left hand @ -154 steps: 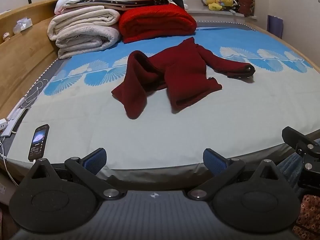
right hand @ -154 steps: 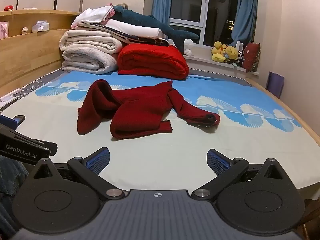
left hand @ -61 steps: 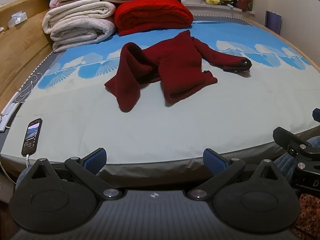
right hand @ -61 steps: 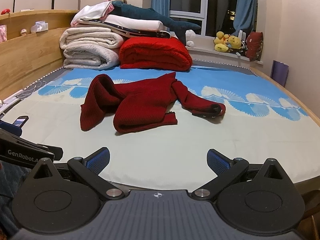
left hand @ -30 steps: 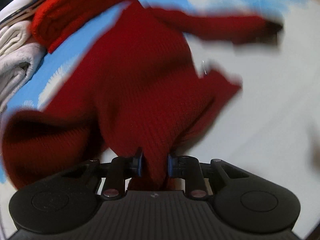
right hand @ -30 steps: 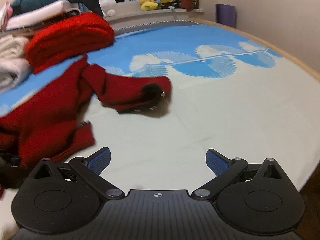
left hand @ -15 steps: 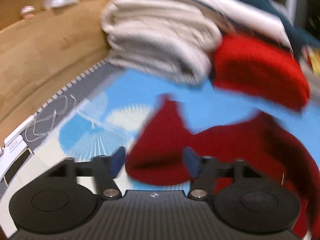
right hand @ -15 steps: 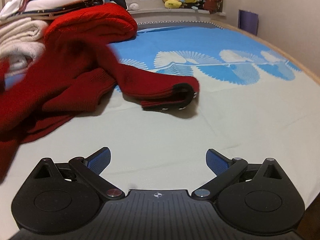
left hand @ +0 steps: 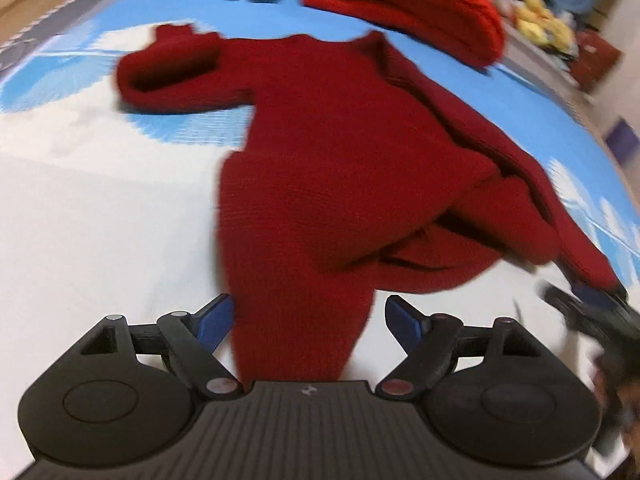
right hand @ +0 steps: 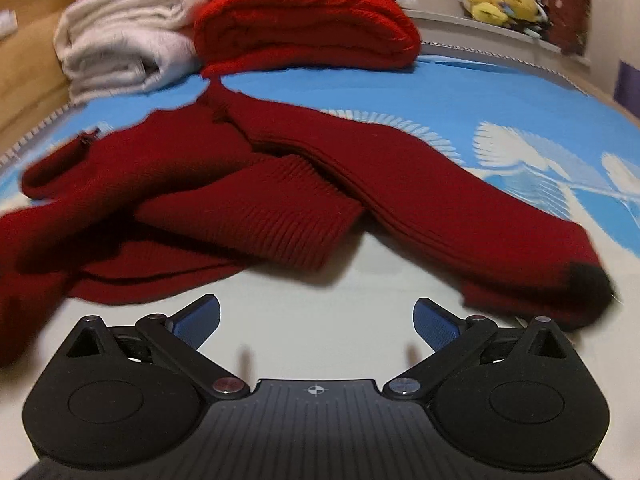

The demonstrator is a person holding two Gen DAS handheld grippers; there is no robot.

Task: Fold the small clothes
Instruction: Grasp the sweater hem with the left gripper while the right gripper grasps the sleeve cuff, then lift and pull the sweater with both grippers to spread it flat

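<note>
Dark red sweater sprawled on bed, blurred, hem hidden under left gripper; right gripper near the cuff; both spread apart, holding nothing.

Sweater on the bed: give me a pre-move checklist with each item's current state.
1. Left gripper open: ok; fabric lies between the fingers, unclamped.
2. Right gripper open and empty: ok.
3. Sweater spread flat: not ok; hem bunched and folded over.
4. Right sleeve cuff reachable: ok; just ahead of the right fingers.
5. Left sleeve straightened: not ok; curled on itself.
6. Sweater apart from red blanket: cannot tell.
</note>
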